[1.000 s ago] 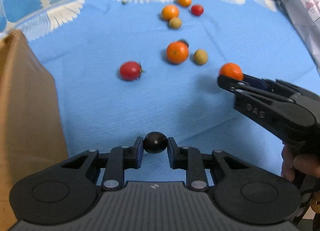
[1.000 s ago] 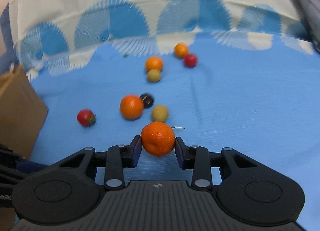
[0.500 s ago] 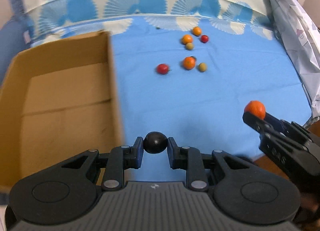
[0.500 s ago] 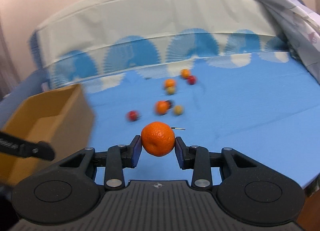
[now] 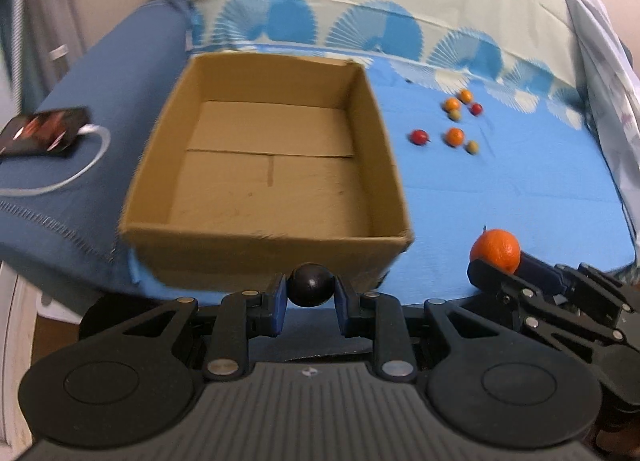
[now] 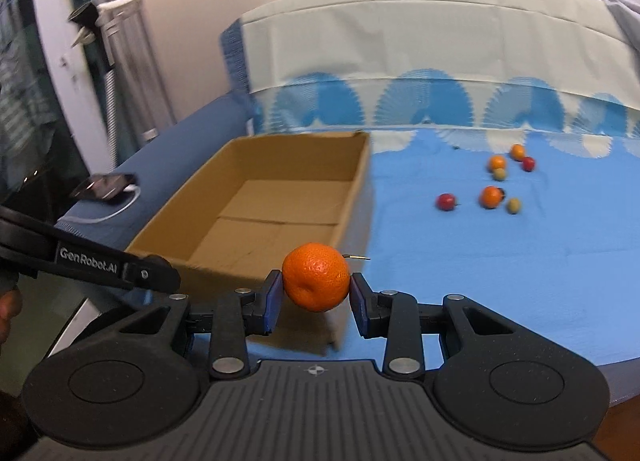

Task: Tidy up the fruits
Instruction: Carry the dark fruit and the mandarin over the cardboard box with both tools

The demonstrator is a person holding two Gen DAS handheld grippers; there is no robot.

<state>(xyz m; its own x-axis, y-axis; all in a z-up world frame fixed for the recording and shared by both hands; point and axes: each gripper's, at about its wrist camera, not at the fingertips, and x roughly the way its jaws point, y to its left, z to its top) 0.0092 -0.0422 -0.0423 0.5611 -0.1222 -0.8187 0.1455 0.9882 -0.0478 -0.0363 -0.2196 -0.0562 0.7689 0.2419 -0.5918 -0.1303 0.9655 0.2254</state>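
1. The left gripper (image 5: 312,297) is clamped on a small dark fruit (image 5: 311,290), holding it in the air just in front of the near wall of the box (image 5: 264,245).
2. The right gripper (image 6: 316,297) is closed around an orange (image 6: 316,276), its blue pads pressing both sides. From the left camera it sits off to the right, above the blue sheet (image 5: 500,189).
3. The cardboard box stands open on the sheet's left part, nothing lying inside it that I can see.
4. Well beyond the box, a loose cluster of fruit rests on the sheet: a red one (image 6: 446,202) nearest the box, an orange one (image 6: 491,197) with a greenish one (image 6: 513,205) just beside it, and further back two more orange, a greenish and a red, close together.
5. Left of the box, a phone (image 5: 42,133) lies on a dark blue cushion (image 5: 120,73), with a white cable (image 5: 86,169) curling from it.
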